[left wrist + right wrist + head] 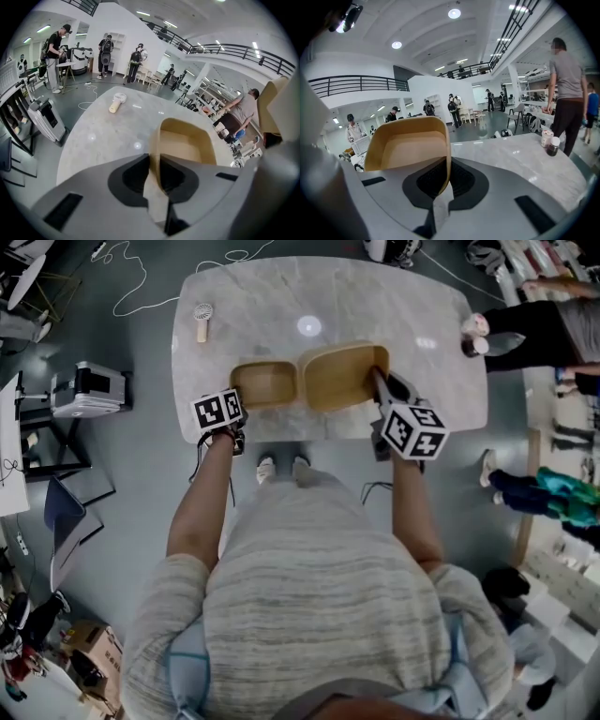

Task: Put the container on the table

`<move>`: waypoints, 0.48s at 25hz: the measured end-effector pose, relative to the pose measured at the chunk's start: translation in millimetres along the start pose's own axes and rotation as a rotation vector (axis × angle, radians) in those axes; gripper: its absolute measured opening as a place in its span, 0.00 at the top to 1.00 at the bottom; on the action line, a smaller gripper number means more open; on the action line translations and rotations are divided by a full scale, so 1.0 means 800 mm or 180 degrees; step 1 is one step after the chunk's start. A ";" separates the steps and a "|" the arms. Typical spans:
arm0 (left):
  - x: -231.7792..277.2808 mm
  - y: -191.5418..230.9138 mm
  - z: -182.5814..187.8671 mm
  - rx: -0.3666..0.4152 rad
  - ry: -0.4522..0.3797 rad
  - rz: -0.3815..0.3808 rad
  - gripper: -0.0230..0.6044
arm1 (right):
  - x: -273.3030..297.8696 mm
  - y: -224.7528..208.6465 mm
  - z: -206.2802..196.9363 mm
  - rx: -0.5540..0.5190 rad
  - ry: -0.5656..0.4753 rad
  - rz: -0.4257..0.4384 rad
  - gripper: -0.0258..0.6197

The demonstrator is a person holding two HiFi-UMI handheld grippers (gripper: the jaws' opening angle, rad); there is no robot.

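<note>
On the far left part of the table [394, 306] lies a small hand fan [203, 321], alone and well apart from everything else. The person [309, 596] stands at the near edge of the table, with one gripper in each hand.

The left gripper [236, 411] is at the near left of the table. Its jaws are closed on the thin wall of the left container [265, 383]; in the left gripper view this tan wall stands upright between the two dark pads [136, 176] and both press on it. This container is open at the top, empty, and lies over the table near the front edge. It seems to rest on the surface, but I cannot tell this for sure.

Just beside it on the right, with the rims almost touching, is the right container [339, 376]. It looks bigger and is tilted, with its open side turned toward the person. In the left gripper view it [274, 105] shows high at the right border, above the table level. The right gripper [379, 382] clamps its right rim: in the right gripper view the wall [408, 145] goes down between the jaws, which are shut on it.

At the far right edge of the table stand two small cups [474, 334], touching each other, and a bystander [565, 93] stands near them.
</note>
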State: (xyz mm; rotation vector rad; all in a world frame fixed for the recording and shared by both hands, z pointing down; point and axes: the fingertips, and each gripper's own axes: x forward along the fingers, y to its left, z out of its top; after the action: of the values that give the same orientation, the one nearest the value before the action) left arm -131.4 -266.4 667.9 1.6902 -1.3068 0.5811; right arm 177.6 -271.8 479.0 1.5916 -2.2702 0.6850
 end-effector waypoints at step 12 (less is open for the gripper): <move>0.042 0.029 -0.052 -0.0264 0.0465 0.0091 0.90 | 0.000 0.008 -0.011 -0.0021 0.0088 -0.0012 0.95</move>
State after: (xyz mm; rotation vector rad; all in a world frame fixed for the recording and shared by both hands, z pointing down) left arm -135.2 -248.8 723.1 1.5346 -1.2355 0.6461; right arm 171.3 -265.2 484.7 1.5734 -2.2471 0.6936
